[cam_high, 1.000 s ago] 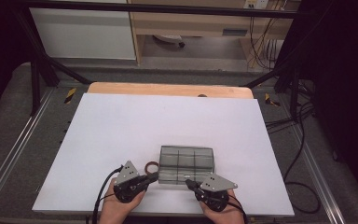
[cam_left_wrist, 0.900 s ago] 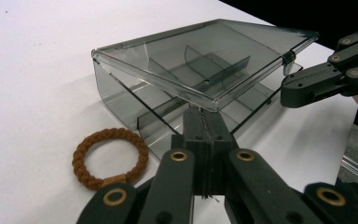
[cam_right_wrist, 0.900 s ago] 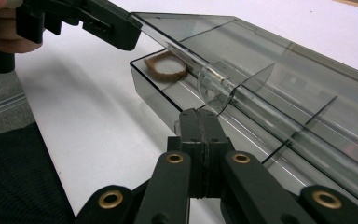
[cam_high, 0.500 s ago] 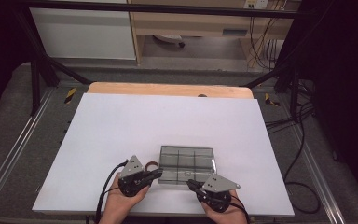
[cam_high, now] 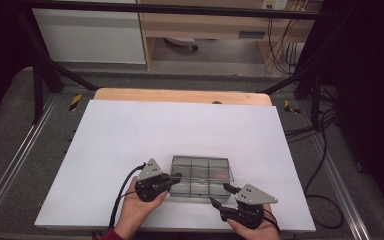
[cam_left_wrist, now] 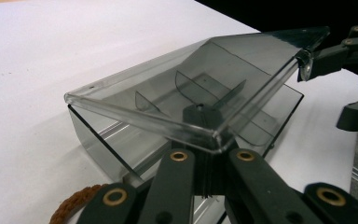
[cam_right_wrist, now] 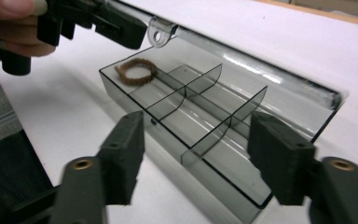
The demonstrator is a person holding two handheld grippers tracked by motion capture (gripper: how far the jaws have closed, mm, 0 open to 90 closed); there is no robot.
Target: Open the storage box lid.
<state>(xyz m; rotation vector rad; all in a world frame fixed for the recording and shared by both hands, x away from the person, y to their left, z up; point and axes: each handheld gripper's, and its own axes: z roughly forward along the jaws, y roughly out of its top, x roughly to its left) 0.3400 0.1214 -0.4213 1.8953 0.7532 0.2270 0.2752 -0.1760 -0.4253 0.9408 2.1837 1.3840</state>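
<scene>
Lid (cam_left_wrist: 242, 60) lifted since before, right hand-held gripper (cam_high: 219, 195) just opened

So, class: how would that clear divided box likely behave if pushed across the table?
The clear box looks like thin rigid plastic, so probably light and slides easily on the smooth white table. Its raised lid may flap or snap shut.

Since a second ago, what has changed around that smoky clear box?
The right tool has just been opening; its jaws now stand apart with nothing between them, drawn back off the smoky clear plastic compartment box. The left tool has slid in from the box's left side and stays shut on the raised clear lid. The box itself has not shifted on the white table sheet.
</scene>
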